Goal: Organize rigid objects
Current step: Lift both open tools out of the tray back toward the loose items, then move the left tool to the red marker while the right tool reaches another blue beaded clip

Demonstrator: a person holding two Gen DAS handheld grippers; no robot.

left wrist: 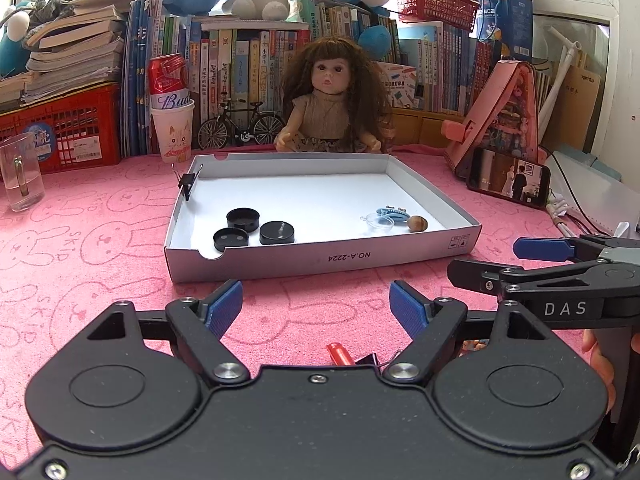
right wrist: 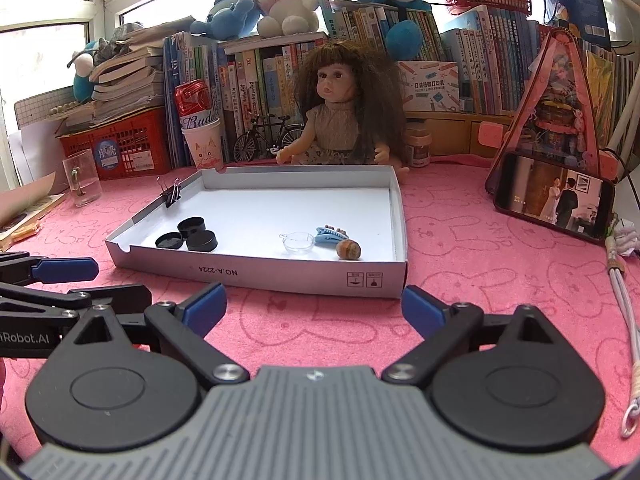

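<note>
A shallow white cardboard box lid (left wrist: 320, 258) (right wrist: 280, 278) lies on the pink cloth. In it sit three black round caps (left wrist: 256, 229) (right wrist: 188, 234), a clear small dish (left wrist: 380, 222) (right wrist: 297, 242), a blue hair clip (left wrist: 394, 213) (right wrist: 330, 235) and a brown nut-like bead (left wrist: 418, 224) (right wrist: 349, 249). A black binder clip (left wrist: 187, 182) (right wrist: 172, 194) grips the lid's left wall. My left gripper (left wrist: 316, 308) is open and empty in front of the lid. My right gripper (right wrist: 314, 308) is open and empty beside it. A red piece (left wrist: 340, 354) and a black binder clip (left wrist: 370, 360) lie under the left gripper.
A doll (left wrist: 332, 96) (right wrist: 340, 108), toy bicycle (left wrist: 240, 124), paper cup with a can (left wrist: 173, 128), red crate (left wrist: 60, 128) and books line the back. A glass mug (left wrist: 20, 176) stands left. A phone (left wrist: 508, 180) (right wrist: 554, 200) leans at right, with a cord (right wrist: 624, 300).
</note>
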